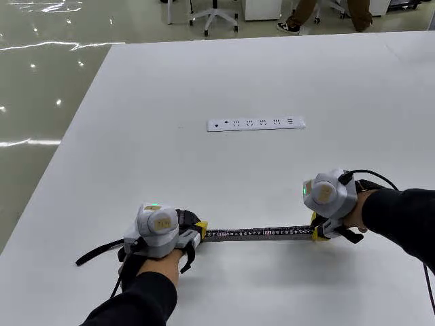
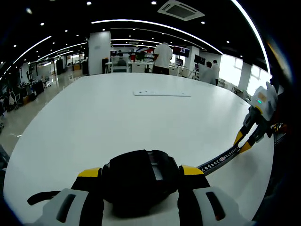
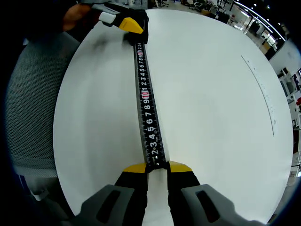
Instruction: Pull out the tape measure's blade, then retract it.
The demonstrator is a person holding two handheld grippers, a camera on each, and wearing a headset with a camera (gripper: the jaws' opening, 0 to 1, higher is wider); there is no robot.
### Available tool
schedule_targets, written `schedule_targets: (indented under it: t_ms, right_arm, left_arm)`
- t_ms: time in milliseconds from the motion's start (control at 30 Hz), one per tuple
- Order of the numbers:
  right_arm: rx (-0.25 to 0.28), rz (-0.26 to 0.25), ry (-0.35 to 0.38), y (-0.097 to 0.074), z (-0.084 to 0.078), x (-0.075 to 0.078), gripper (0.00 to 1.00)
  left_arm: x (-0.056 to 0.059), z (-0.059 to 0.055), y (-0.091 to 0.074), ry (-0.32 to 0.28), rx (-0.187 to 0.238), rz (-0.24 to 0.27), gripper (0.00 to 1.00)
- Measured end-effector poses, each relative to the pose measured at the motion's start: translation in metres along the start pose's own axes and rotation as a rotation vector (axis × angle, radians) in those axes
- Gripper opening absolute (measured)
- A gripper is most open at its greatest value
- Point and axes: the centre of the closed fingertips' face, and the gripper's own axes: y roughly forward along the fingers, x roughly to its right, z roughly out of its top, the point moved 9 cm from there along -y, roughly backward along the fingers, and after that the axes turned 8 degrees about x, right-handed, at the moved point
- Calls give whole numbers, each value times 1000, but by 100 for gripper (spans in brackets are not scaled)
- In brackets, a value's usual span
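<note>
A broad white counter [image 1: 272, 81] carries all the work, its far edge meeting a glossy pale floor [image 1: 41, 81]. Beyond that edge stand the wheeled base of an office chair [image 1: 214, 13] and a seated person's legs [image 1: 299, 17]. In the left gripper view, several people [image 2: 163, 56] stand among desks far behind the counter.

The left gripper [image 1: 197, 231] lies low on the near part of the counter, with a hand behind it. Its yellow-tipped jaws are closed most of the way around the black tape measure [image 2: 141, 181], one on each side of the body, which rests on the counter between them. The right gripper [image 1: 318, 234] sits well apart from it on the same near strip of counter. Its jaws are pinched nearly together on the free end of the blade [image 3: 146, 103].

The blade is drawn out and runs straight between the two grippers, lying flat on or just above the counter. It is dark, with pale printed numerals facing up, and the right gripper view looks along it to the tape measure at the far end.

A narrow white strip [image 1: 255, 123] printed with small black symbols lies flat farther back on the counter, well apart from both grippers.
</note>
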Motion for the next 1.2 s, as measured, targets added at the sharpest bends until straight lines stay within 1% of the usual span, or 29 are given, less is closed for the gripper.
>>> schedule_targets:
  t_ms: [233, 267, 300, 533, 667, 1200]
  right_arm:
    - [20, -8, 7, 0, -1, -1, 10]
    - [21, -9, 1, 0, -2, -1, 10]
    - [16, -8, -38, 1, -1, -2, 10]
    - [20, -4, -18, 1, 1, -2, 10]
    - [55, -7, -6, 1, 1, -2, 10]
    - [54, -7, -2, 6, 14, -3, 10]
  left_arm:
    - [-1, -1, 0, -16, -3, -7, 60]
    - [-2, -1, 0, -17, -4, -9, 60]
    - [-1, -1, 0, -18, -4, -11, 60]
    - [-2, -1, 0, -21, -3, -11, 60]
    - [-2, -1, 0, -26, -3, -18, 60]
    - [-3, 0, 1, -36, -14, -22, 60]
